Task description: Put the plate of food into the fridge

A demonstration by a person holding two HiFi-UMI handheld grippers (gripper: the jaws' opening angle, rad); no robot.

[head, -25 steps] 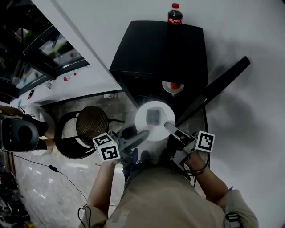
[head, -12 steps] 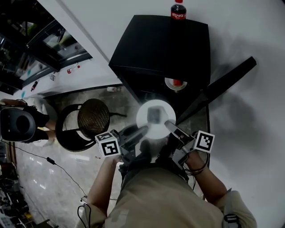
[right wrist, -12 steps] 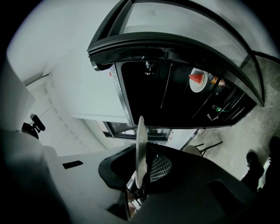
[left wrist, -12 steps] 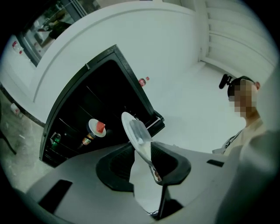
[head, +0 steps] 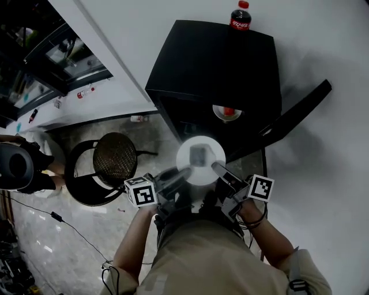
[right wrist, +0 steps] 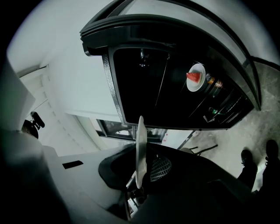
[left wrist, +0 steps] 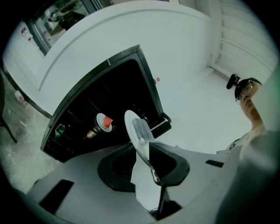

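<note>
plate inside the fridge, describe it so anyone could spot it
Find the black box-shaped fridge standing open. In its dark interior sits a small round white plate with something red on top. The second white plate, outside in front, carries a grey block instead.

text: none legible | bottle [head: 240, 16] label: red, white script unreadable

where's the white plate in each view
head view: plate at centre, before the open fridge
left gripper view: plate at centre, tilted, nearly edge-on
right gripper view: plate lower centre, a thin upright edge
shared landmark: small dish with a red item, inside the fridge
</note>
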